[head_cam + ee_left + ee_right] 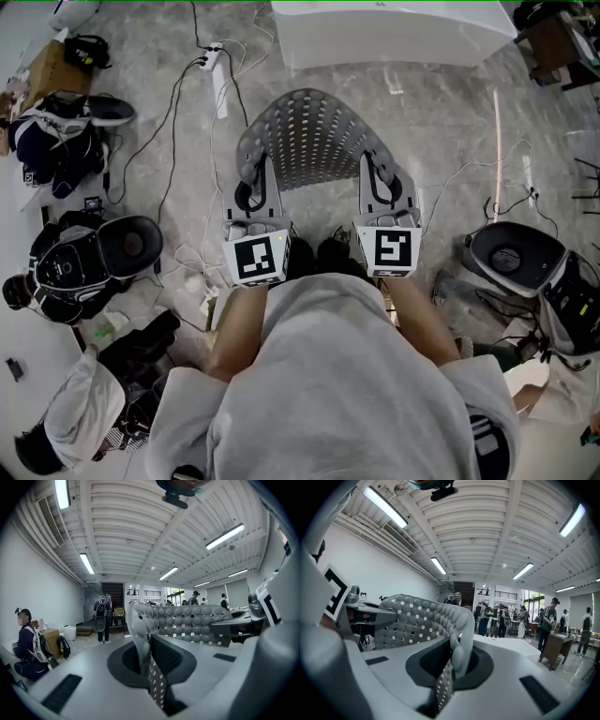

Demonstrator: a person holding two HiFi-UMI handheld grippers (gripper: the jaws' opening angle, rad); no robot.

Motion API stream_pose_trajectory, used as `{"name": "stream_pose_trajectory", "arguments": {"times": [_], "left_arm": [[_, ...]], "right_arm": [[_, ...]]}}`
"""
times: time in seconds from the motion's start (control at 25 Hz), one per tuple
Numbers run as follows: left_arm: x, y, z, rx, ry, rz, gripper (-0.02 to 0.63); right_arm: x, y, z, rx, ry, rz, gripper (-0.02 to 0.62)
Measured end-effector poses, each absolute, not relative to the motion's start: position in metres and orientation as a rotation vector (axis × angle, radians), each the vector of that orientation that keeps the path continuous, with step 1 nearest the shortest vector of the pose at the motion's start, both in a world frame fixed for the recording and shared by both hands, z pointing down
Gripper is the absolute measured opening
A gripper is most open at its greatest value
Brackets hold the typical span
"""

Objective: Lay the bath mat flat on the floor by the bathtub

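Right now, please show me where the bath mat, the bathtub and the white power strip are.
bath mat [314, 141]: head view, middle of its perforated grey surface.
bathtub [394, 42]: head view, its white outer surface.
power strip [218, 84]: head view, middle of its white body.

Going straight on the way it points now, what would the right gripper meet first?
Past the bath mat clamped in its jaws, the right gripper would likely meet the white bathtub first; it lies straight ahead in the head view, though how far and how high is unclear.
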State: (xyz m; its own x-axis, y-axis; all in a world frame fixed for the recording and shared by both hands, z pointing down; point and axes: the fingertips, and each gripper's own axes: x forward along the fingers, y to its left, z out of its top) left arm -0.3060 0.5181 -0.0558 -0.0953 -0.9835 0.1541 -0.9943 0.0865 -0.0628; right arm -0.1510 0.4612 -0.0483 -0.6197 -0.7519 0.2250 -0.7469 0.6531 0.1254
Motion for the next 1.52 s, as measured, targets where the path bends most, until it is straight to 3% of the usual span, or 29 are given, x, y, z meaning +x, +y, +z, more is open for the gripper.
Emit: {"name": "stream_pose_trajectory", "arguments": {"times": [1.52], "left_arm": [[-0.351,0.517,0.015,2.133,-2.0,0.244,0.031]], "right_arm": [[-0.199,0.48,0.016,1.261,-2.448,0.106,0.021]]}}
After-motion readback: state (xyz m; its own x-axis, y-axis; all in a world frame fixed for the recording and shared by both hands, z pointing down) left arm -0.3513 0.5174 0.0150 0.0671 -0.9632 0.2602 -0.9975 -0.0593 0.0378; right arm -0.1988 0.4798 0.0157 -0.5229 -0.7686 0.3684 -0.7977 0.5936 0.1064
